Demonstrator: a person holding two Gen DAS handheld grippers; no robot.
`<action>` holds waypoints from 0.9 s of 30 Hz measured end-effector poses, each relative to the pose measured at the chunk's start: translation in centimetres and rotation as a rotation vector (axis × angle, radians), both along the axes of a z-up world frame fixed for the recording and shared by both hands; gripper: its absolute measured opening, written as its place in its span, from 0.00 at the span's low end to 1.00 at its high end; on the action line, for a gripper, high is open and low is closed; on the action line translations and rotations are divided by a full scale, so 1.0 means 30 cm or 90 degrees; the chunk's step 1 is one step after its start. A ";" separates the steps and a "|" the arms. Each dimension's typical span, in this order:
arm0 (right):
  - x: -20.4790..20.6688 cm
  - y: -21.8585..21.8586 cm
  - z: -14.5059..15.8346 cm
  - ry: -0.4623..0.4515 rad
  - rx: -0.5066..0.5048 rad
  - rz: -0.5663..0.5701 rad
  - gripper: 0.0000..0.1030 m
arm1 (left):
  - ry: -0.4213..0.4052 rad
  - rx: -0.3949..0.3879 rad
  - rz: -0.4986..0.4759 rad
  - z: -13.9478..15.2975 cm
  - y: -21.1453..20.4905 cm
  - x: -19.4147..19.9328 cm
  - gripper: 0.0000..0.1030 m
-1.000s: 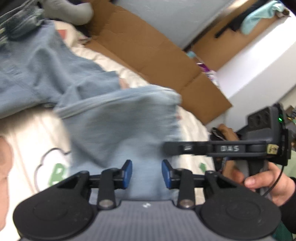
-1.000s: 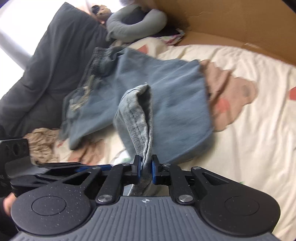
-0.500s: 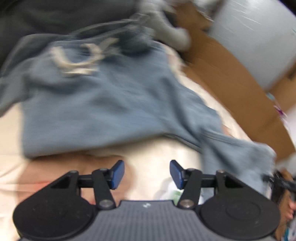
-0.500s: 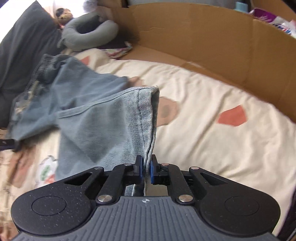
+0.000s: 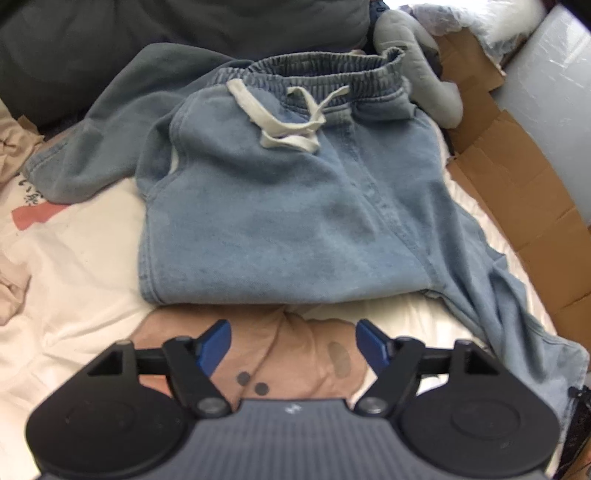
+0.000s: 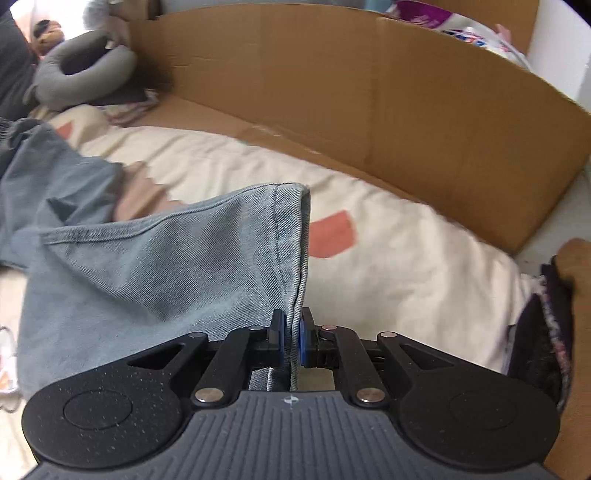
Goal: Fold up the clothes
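Light blue denim pants (image 5: 280, 206) lie on a cream bedsheet (image 5: 81, 280), elastic waistband and white drawstring (image 5: 291, 125) at the far end. One leg trails off to the right. My left gripper (image 5: 291, 341) hovers open just short of the pants' near folded edge, with nothing between its blue pads. In the right wrist view, my right gripper (image 6: 291, 341) is shut on the hem of a pant leg (image 6: 184, 273), which stretches off to the left above the sheet.
Brown cardboard (image 6: 388, 103) walls the bed's far side. A grey neck pillow (image 6: 81, 74) and dark bedding (image 5: 147, 33) lie near the waistband. Beige cloth (image 5: 14, 155) sits at the left edge. A dark garment (image 6: 543, 328) lies at the right.
The left gripper swung away from the pant leg to face the waistband and opened wider. The right gripper pulled the held hem out to the right, stretching the leg.
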State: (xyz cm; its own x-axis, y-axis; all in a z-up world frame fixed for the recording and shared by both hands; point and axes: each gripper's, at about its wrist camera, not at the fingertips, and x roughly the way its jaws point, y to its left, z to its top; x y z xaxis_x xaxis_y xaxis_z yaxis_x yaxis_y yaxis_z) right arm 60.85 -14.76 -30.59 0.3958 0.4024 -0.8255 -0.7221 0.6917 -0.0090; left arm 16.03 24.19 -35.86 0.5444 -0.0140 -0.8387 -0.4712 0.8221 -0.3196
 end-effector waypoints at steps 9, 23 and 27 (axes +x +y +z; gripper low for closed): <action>0.136 -0.074 0.027 -0.069 -0.011 -0.119 0.05 | 0.031 0.036 0.037 -0.037 0.042 -0.007 0.75; 0.212 -0.106 0.132 -0.203 -0.006 -0.235 0.09 | 0.026 0.085 0.010 -0.073 0.062 -0.014 0.75; 0.164 -0.088 0.149 -0.204 0.015 -0.219 0.15 | 0.025 0.101 0.000 -0.090 0.083 -0.016 0.75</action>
State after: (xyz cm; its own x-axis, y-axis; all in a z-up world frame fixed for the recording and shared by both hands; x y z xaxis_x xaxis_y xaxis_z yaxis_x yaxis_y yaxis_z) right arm 65.76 -17.41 -26.11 0.7429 0.2200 -0.6322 -0.4140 0.8932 -0.1757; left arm 15.54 26.68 -38.56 0.5112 0.1206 -0.8510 -0.4812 0.8606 -0.1670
